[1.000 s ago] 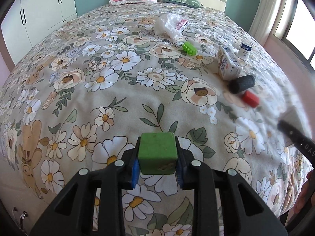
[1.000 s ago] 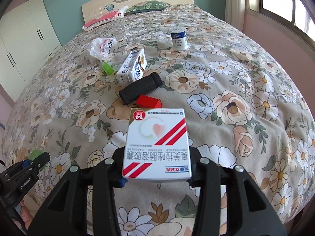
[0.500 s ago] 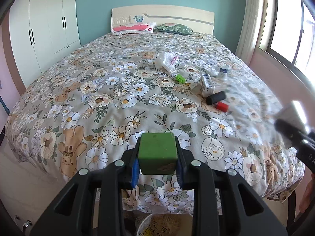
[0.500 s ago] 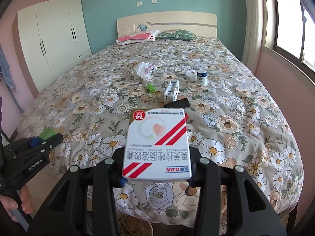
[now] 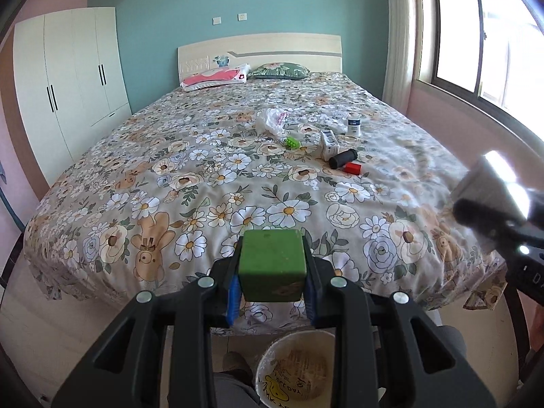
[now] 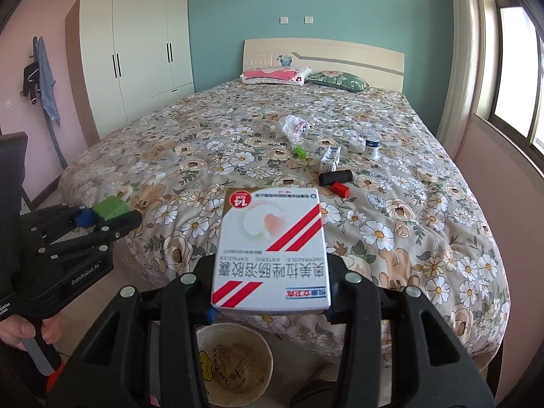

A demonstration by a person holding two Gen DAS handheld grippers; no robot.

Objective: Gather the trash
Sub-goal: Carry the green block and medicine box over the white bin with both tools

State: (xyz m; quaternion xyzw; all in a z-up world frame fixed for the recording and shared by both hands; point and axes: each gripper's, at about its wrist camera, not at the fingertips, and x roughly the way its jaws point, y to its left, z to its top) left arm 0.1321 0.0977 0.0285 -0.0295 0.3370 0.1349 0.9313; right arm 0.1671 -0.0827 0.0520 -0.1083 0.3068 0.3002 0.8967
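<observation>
Bedroom, seen from beyond the foot of a bed (image 5: 190, 183) spread with a flowered quilt. The left gripper (image 5: 271, 284) is clamped on a green cube (image 5: 271, 265) — its blue pads press the cube's two sides. In the right wrist view the same cube shows at the far left, held out over the floor beside the bed's corner. The right gripper (image 6: 270, 306) pinches a white medicine box (image 6: 270, 250) with red stripes and printed characters, the box lying flat between the jaws and reaching forward over the quilt's near edge.

Below both grippers, on the floor at the foot of the bed, stands a round paper bin (image 6: 234, 363) with an open mouth and black lettering on its yellow-marked inside — it sits under the held box in the right view and just right of the cube in the left view.

On the quilt, well apart from the grippers, lie a crumpled plastic bag (image 5: 272, 120), a small green toy brick (image 5: 292, 142), a white carton (image 5: 329, 144), a black cylinder (image 5: 342, 158) touching a red block (image 5: 352, 168), and a little white bottle (image 5: 353, 125) with a dark label. Two pillows (image 5: 217, 74) rest against the headboard.
</observation>
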